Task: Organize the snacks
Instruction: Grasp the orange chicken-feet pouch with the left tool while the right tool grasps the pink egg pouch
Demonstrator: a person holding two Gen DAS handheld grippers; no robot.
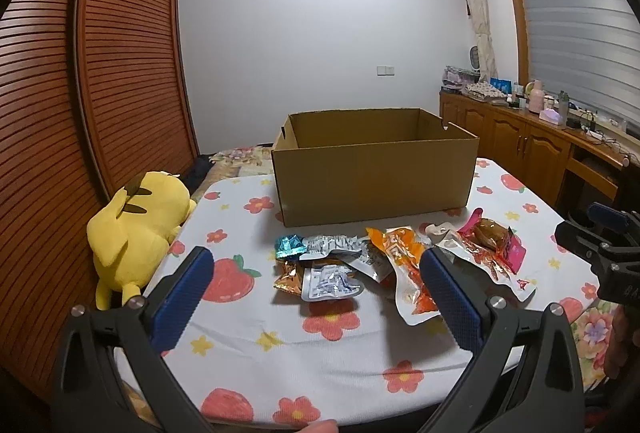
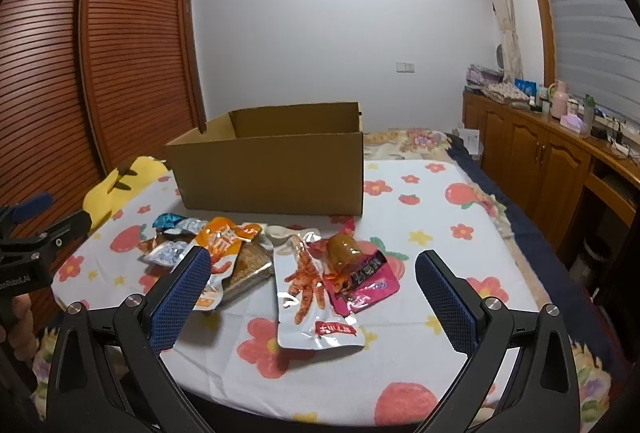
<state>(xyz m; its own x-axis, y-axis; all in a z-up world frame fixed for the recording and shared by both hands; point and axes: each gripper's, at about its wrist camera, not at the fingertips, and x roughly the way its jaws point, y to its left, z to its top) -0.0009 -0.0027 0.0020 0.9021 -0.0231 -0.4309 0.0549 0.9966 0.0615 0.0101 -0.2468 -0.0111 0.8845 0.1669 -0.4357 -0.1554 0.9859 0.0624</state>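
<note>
Blue-padded left gripper (image 1: 316,285) is spread wide, holding nothing, above the snack packets (image 1: 360,265); right gripper (image 2: 312,289) likewise wide & empty, over the chicken-foot pouch (image 2: 312,289) and pink packet (image 2: 364,281). Cardboard box (image 1: 374,185) stands open behind the pile, inside not visible from here. Floral cloth (image 2: 440,217) bare to the right, w/ yellow plush (image 1: 136,229) off the left edge

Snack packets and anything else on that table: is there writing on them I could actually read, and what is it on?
"BA": cut-off white letters on the right gripper, seen from the left camera.
Mirrored white lettering on the left gripper: too blurred to read.
Orange packet: large white characters, unclear.
Pink packet: dark label with characters, too blurred.
Chicken-foot packet: red label, too small.
Cardboard box: no print showing.
</note>
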